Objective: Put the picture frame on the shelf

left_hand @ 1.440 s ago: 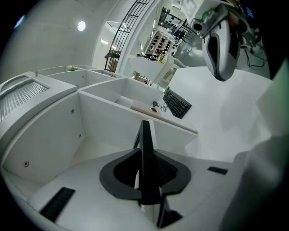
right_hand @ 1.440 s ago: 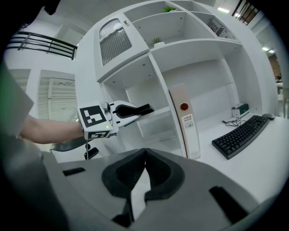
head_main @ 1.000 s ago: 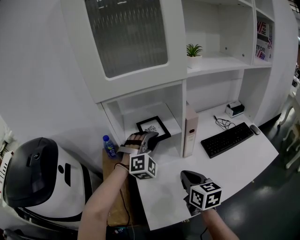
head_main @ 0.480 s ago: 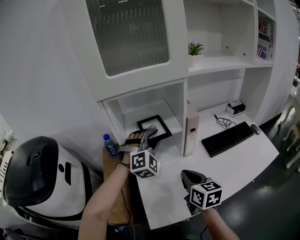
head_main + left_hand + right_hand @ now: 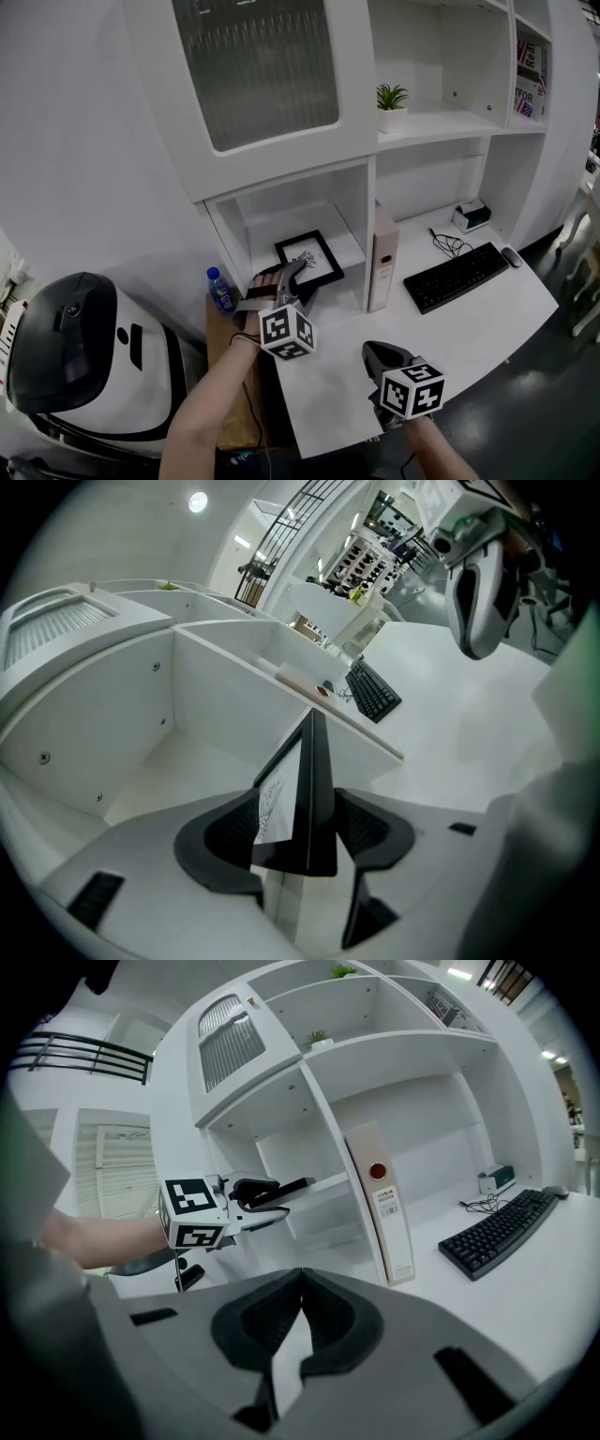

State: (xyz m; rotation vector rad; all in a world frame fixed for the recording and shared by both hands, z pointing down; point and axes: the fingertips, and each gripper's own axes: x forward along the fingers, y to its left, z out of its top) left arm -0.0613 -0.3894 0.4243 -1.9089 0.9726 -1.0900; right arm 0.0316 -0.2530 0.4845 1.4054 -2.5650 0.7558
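Step in hand: release. The picture frame [image 5: 309, 260] is in the low shelf [image 5: 330, 227] compartment just left of the upright box file [image 5: 382, 260]. It sits print side up on the compartment floor, with its near edge toward the front lip. The left gripper [image 5: 296, 277] is at that near edge. Its jaws have just been opening and the frame's edge stands between them. The left gripper view shows a clear gap on one side and the other pad close to the black moulding without squeezing it, so it reads as let go. Whether the frame is fully settled or leans on a pad can't be told. The right gripper [image 5: 300, 1286] is clenched on nothing and hovers over the white desk [image 5: 469, 319] in front of the box file, well apart from the frame; it plays no part here. Placement looks nearly done. The next move calls for drawing the left gripper straight back along the frame's plane, jaws kept wide and with no roll, so a pad doesn't drag the edge off the lip. Main risk: the frame follows the pad out and tips off the shelf front.
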